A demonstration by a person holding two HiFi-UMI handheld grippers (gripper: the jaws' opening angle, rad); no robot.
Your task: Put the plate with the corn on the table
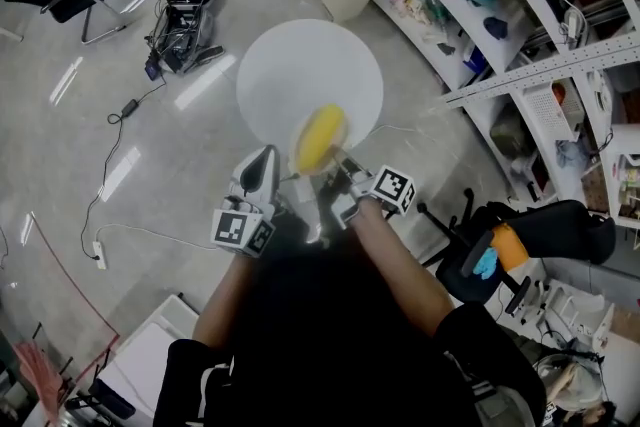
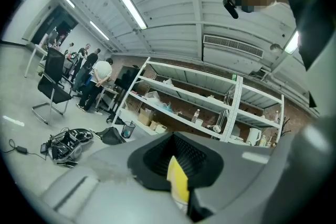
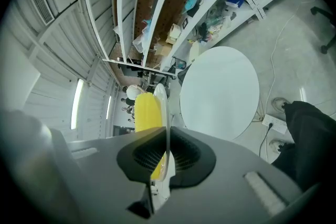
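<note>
The right tongs (image 3: 166, 139) are clamped on the rim of a thin white plate (image 3: 160, 98), which shows edge-on between the black ribbed pads. A yellow cob of corn (image 3: 146, 113) lies against the plate's face, just past the pads. In the head view the corn (image 1: 320, 139) overlaps the near edge of the round white counter (image 1: 290, 75). The right tongs (image 1: 342, 177) reach in from just below it. In the right gripper view the counter (image 3: 220, 92) lies beyond the plate and apart from it, so the plate is held in the air and not set down.

The left tongs (image 2: 176, 157) are drawn together. A thin yellow strip (image 2: 178, 183) shows in the seam between their pads, and what it is cannot be made out. In the head view the left tongs (image 1: 262, 167) stand just beside the corn, on its left. A grey floor (image 1: 120, 105) lies under the counter, and white shelving (image 1: 500, 5) runs along the right.
</note>
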